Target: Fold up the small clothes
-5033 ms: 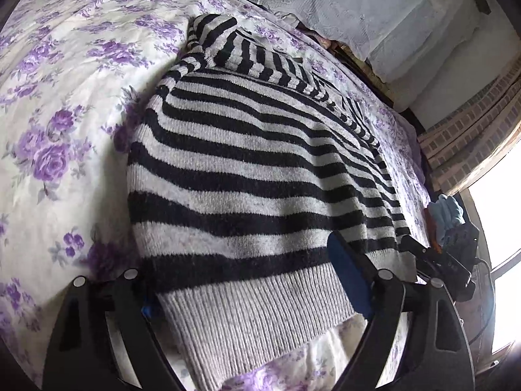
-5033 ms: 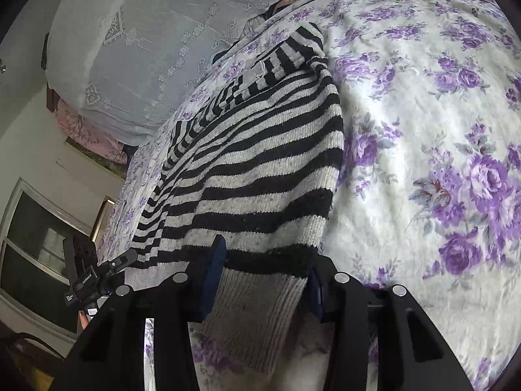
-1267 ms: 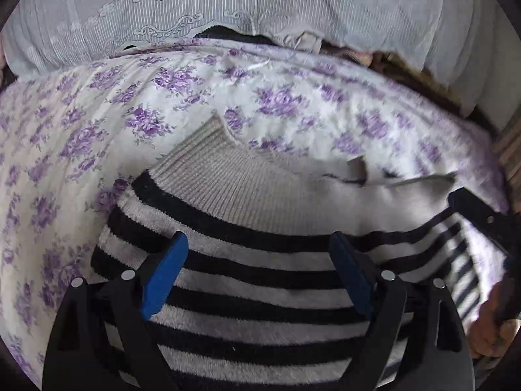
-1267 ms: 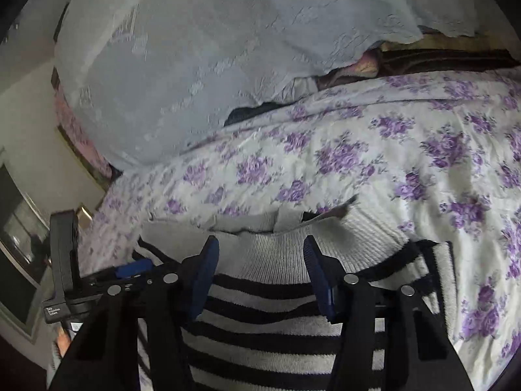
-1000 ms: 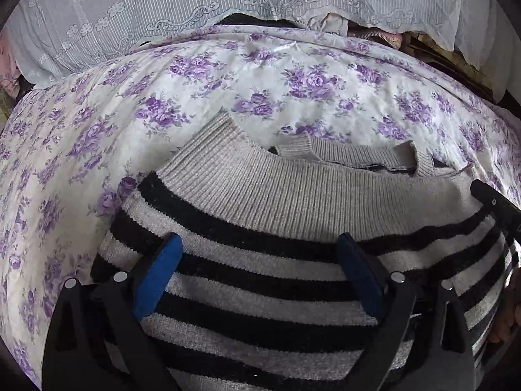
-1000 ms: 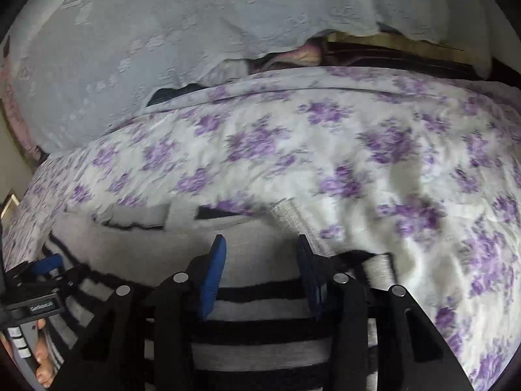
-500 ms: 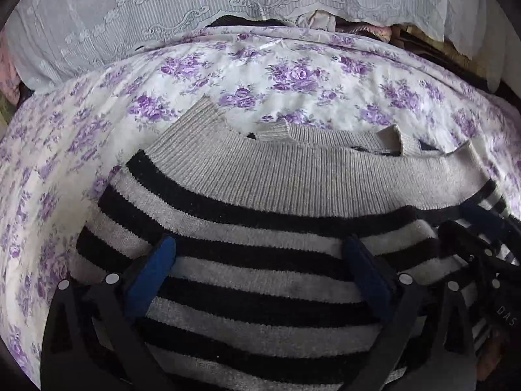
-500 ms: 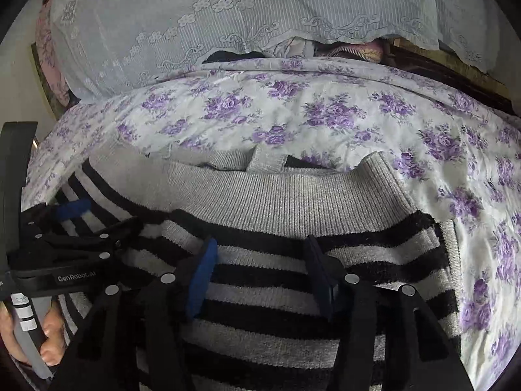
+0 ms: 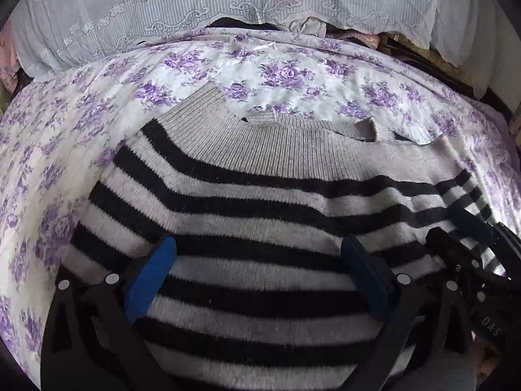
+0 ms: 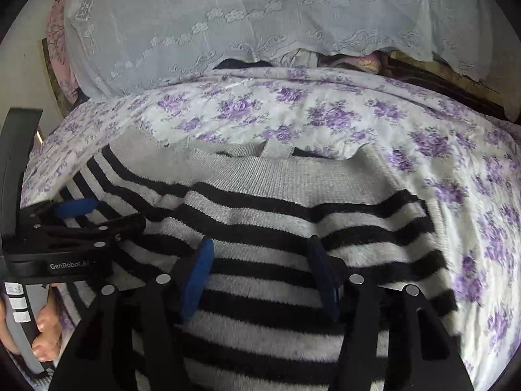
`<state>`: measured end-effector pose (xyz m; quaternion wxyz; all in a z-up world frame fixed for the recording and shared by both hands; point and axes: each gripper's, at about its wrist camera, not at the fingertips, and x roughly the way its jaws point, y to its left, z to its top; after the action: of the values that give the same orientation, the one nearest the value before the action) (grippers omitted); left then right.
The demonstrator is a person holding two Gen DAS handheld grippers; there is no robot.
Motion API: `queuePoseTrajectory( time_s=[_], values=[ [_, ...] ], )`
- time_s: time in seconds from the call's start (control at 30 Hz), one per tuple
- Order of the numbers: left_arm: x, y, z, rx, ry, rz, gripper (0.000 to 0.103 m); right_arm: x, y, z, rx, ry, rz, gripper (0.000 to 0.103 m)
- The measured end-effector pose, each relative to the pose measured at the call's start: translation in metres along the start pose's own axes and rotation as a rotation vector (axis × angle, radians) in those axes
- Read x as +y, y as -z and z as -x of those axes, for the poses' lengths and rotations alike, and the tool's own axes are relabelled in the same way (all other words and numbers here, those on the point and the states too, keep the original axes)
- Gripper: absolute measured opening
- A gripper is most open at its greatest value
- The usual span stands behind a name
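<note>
A black-and-grey striped knit sweater (image 9: 260,215) lay folded in half on a bed covered by a white sheet with purple flowers (image 9: 293,75). Its grey ribbed hem (image 9: 293,150) sat on top, reaching the far edge, where small bits of the layer beneath peeked out past it. A pale lace-trimmed cloth (image 9: 228,3) hung behind the bed.

The left gripper (image 9: 259,273) hovered over the striped middle of the sweater with its 2 blue-padded jaws spread wide and nothing between them, so it was released. The right gripper (image 10: 260,277) hovered over the sweater too; its jaws had just been opening and held no fabric, with stripes showing plainly through the gap. In the right view, a hand (image 10: 42,329) could be seen gripping the left tool's handle.

This looked like the release after the first fold. To do it well, both tools should lift clear without snagging the knit, since loose loops catch easily on pad corners. The top hem should line up with the layer below before any next fold; the uneven far edge suggested a small tidy-up might help.
</note>
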<state>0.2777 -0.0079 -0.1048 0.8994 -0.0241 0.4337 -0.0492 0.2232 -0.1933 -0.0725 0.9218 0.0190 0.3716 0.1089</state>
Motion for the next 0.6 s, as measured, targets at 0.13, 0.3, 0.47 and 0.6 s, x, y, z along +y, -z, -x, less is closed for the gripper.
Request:
queuePoseTrajectory(
  time_s=[0.13, 0.3, 0.47, 0.6],
  values=[
    [0.005, 0.026, 0.032, -0.027, -0.027, -0.007, 0.099, -0.001, 0.013, 0.045, -0.053, -0.019, 0.001, 0.061],
    [0.003, 0.041, 0.018, -0.006, -0.096, -0.058, 0.099, -0.011, 0.037, 0.020, 0.064, 0.017, -0.033, 0.061],
    [0.002, 0.059, 0.062, -0.093, -0.016, -0.024, 0.099, -0.023, 0.050, 0.052, -0.009, -0.015, -0.127, 0.058],
    [0.002, 0.062, 0.029, -0.010, -0.118, -0.051, 0.099, -0.022, 0.059, 0.034, 0.048, 0.038, -0.093, 0.063]
  ],
)
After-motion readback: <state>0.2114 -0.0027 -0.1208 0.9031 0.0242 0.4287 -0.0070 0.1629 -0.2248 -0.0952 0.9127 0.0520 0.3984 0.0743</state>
